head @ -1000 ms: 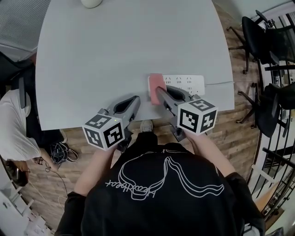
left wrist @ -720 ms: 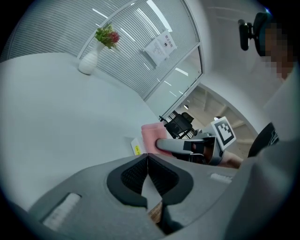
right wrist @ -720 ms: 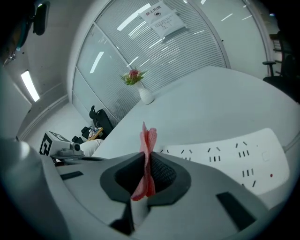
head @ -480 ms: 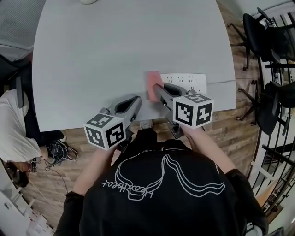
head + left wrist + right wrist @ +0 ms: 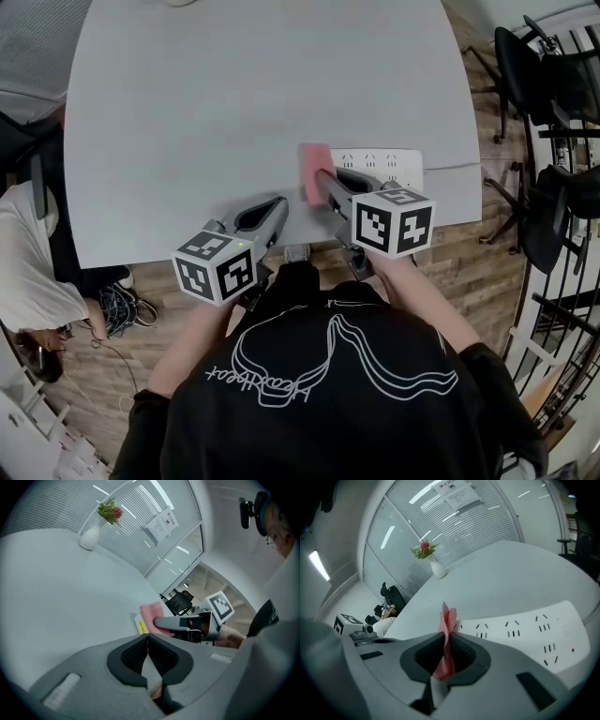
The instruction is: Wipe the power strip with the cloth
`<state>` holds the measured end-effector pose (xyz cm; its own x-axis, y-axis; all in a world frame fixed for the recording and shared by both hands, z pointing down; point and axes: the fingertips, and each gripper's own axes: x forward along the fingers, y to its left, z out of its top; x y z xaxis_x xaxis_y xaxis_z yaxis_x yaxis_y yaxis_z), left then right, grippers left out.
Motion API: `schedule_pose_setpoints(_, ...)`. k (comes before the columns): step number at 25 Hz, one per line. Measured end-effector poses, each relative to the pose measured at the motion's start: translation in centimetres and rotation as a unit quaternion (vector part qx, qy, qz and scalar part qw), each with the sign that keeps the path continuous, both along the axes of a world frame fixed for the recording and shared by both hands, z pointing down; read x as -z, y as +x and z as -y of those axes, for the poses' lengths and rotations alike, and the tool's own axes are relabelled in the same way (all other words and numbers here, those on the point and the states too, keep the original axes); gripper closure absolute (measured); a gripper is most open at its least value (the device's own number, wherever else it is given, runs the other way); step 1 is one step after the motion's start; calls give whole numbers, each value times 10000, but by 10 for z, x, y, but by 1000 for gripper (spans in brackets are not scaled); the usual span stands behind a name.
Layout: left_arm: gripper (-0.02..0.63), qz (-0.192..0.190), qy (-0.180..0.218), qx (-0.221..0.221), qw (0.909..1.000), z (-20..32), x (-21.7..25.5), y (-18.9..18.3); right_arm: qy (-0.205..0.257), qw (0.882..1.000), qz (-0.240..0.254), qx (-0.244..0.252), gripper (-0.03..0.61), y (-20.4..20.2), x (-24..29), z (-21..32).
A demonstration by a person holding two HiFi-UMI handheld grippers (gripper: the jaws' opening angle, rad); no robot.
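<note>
So, right tongs (image 5: 319, 178) are pinching the pink cloth (image 5: 315, 167) at the 9 o'clock end of the power strip (image 5: 386, 166), around the worktop's (image 5: 234, 94) 4 o'clock. Left tongs (image 5: 277, 202) pressed together, empty, at 6 o'clock.

right gripper (image 5: 446, 632) jaws pinched on pink cloth (image 5: 446, 639); cloth's edge at left end of white power strip (image 5: 525, 630) on grey table (image 5: 497, 573).

One table (image 5: 234, 112), one power strip (image 5: 386, 167), one cloth (image 5: 315, 167), one vase (image 5: 90, 536), and two grippers: left gripper (image 5: 277, 201), right gripper (image 5: 323, 178).
</note>
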<state>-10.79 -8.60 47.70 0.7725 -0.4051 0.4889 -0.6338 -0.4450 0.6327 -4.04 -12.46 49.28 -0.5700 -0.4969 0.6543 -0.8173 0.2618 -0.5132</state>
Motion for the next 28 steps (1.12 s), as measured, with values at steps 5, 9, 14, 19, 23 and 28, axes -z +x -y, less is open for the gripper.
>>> schedule_pose_setpoints(5, 600, -17, 26, -80, 10000, -6, 3, -3, -8, 10000, -77, -51, 541, -1, 1, -5)
schedule_pose_setpoints(9, 600, -84, 18, -86, 9999, -2, 4, -2, 20, 9999, -153, -58, 541, 4, 0, -4)
schedule_pose_setpoints(14, 600, -77, 30, -121, 9999, 2, 3, 2, 41, 9997, -199, -146, 541, 15, -1, -2)
schedule_pose_setpoints(19, 600, -59, 15, -175, 9998, 4, 1, 7, 112, 9991, -321, -263, 540, 31, -1, -2)
schedule_pose_setpoints(23, 600, -62, 42, -231, 9997, 7, 3, 14, 126, 9985, -385, -369, 540, 45, -1, -3)
schedule_pose_setpoints(28, 600, -81, 54, -280, 9996, 10, 5, 19, 169, 9973, -513, -492, 540, 62, 0, -4)
